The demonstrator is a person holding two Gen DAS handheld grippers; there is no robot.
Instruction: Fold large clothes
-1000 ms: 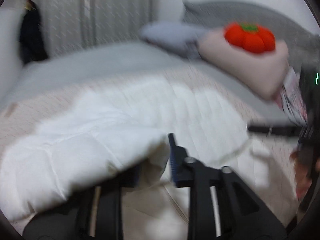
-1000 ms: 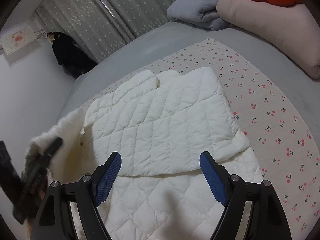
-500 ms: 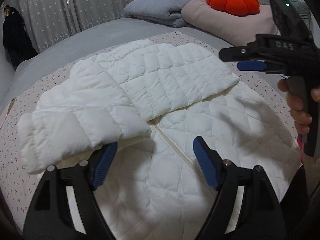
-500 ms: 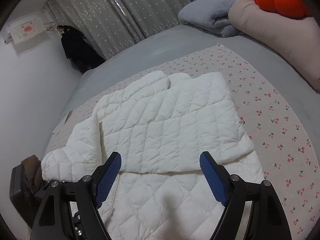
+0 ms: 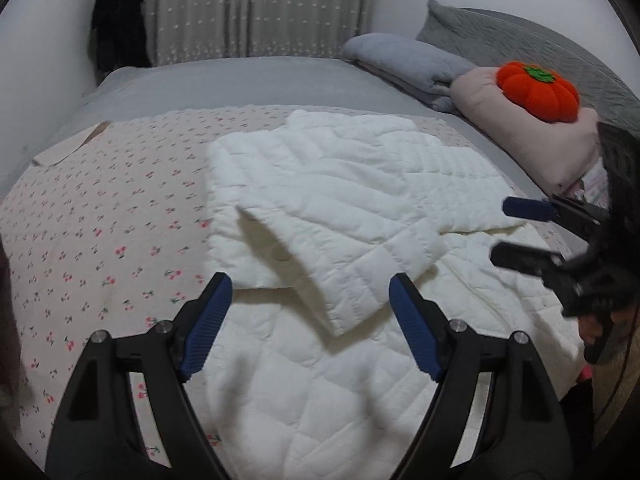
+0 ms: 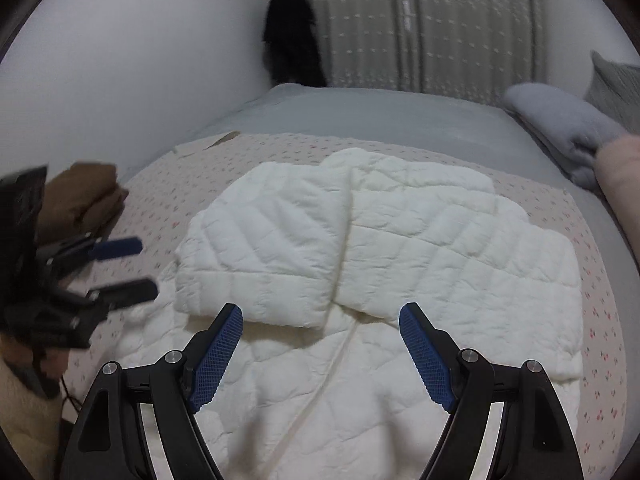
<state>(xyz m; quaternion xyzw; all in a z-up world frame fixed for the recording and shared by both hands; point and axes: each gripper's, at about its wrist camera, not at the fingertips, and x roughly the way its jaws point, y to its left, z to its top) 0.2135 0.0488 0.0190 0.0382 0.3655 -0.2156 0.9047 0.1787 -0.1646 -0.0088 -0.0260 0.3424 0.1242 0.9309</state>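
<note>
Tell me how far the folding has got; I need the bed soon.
Done: both sleeves of the white quilted jacket lie folded across its chest. In hand: nothing; left gripper and right gripper are open and empty above its lower half. Left: folding the body up, probably from the hem.

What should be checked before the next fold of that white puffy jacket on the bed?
1. Left gripper free of fabric: ok, jaws wide, nothing between them.
2. Right gripper free of fabric: ok, open and empty.
3. Both sleeves folded across the white quilted jacket: ok, they overlap on its chest.
4. Jacket lies flat on the cherry-print sheet: ok.
5. Lower hem reachable: cannot tell, it is hidden under the grippers.
</note>
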